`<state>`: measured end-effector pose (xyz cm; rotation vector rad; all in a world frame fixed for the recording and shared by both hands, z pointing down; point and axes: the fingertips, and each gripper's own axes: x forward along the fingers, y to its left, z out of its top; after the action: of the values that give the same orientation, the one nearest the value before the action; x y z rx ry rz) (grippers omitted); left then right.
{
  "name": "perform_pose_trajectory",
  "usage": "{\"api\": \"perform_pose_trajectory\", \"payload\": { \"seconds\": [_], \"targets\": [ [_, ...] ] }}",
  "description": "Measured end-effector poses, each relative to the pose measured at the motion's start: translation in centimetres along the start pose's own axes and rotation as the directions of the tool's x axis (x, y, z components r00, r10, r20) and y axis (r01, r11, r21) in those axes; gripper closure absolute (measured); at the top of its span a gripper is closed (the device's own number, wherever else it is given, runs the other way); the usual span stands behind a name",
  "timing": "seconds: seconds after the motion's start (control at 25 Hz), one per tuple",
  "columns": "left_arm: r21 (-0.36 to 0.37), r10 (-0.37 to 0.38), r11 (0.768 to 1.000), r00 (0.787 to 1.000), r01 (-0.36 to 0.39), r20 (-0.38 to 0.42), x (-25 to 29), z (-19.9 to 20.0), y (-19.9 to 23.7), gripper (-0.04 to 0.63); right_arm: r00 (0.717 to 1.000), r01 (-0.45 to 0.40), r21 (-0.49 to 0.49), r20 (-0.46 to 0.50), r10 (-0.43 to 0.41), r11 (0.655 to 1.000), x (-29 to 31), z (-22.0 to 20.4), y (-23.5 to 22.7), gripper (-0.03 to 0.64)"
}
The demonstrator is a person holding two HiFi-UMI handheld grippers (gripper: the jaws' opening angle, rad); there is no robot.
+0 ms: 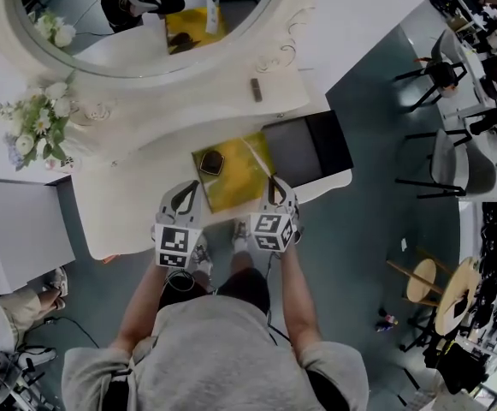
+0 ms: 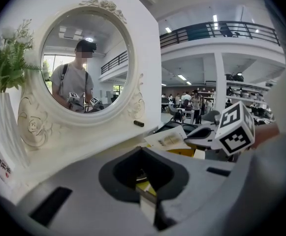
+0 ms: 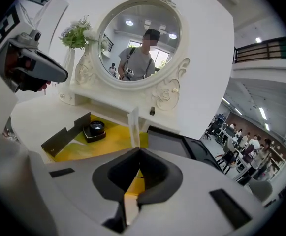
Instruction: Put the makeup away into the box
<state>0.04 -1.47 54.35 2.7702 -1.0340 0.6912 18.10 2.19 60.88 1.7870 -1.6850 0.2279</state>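
At a white table [image 1: 115,221], seen from above, a person held two claws side by side. The left claw [image 1: 188,187] and right claw [image 1: 272,183] pointed at an open, yellow-lined box [image 1: 241,191] just ahead of their tips. A black jar [image 1: 211,163] sat inside it. A small dark tube [image 1: 256,89], probably makeup, lay well beyond both claws, below a mirror [image 1: 145,32].

Left gripper view: the left claw [image 2: 142,150] was pressed together, empty. The tube [image 2: 139,123] lay ahead of its tips.

Right gripper view: the right claw [image 3: 139,150] was pressed together, empty. The box [image 3: 64,136] lay just ahead, the jar [image 3: 94,130] ahead and left, and the tube [image 3: 152,111] beyond. A thin upright flap [image 3: 133,127] stood straight ahead of the tips.

Likely risks: a claw reaching with its tips together would shove the tube rather than pinch it, and a round tube could roll off the ledge. A low reach by the right claw could snag the flap or box wall and drag the box. The claws, so close together, could knock each other.
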Motion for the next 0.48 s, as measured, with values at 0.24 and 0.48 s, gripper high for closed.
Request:
{"api": "perform_pose_trajectory", "payload": {
  "seconds": [0.24,0.48],
  "targets": [
    [-0.008,0.008,1.0,1.0,-0.008,-0.018,-0.1,-0.8,0.3,0.594,0.999,-0.034,-0.085,-0.024,0.032,0.996,0.6,-0.4,1.8,0.603],
    [-0.015,0.009,1.0,1.0,-0.009,-0.026,-0.3,-1.2,0.5,0.595,0.998,-0.046,-0.225,-0.051,0.036,0.973,0.9,-0.9,3.5,0.601]
  ]
}}
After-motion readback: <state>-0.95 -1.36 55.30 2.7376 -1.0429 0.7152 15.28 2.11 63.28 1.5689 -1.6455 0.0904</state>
